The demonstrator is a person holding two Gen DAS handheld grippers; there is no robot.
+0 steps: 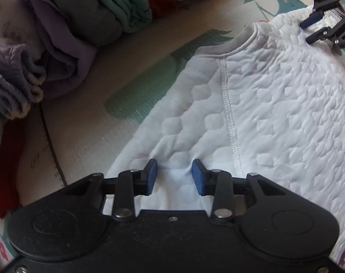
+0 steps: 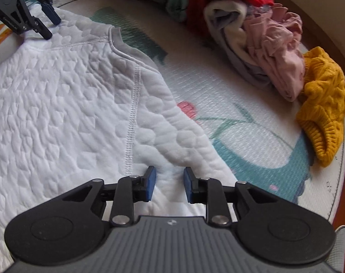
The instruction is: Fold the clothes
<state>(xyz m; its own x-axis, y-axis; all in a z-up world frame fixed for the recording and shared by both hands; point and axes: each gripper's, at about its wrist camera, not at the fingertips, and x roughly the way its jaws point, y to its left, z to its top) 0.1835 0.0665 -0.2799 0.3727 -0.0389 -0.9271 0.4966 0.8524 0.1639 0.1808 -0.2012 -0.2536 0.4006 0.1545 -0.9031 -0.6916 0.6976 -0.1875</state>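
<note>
White quilted sweatshirt with a grey collar [image 1: 275, 95] lies spread flat on a printed play mat [image 2: 240, 122], with no fold in the part that shows. Left gripper [image 1: 174, 177] and right gripper [image 2: 167, 182] sit at opposite sleeves, jaws apart astride the cloth. Heaped loose clothes [image 2: 259, 45] wait beside.

The white quilted sweatshirt [image 1: 275, 104] lies flat on the patterned mat [image 1: 92, 113]. Its grey collar [image 1: 231, 43] points to 12 o'clock, and a stitched seam [image 1: 229, 113] runs down each shoulder toward 6 o'clock.
</note>
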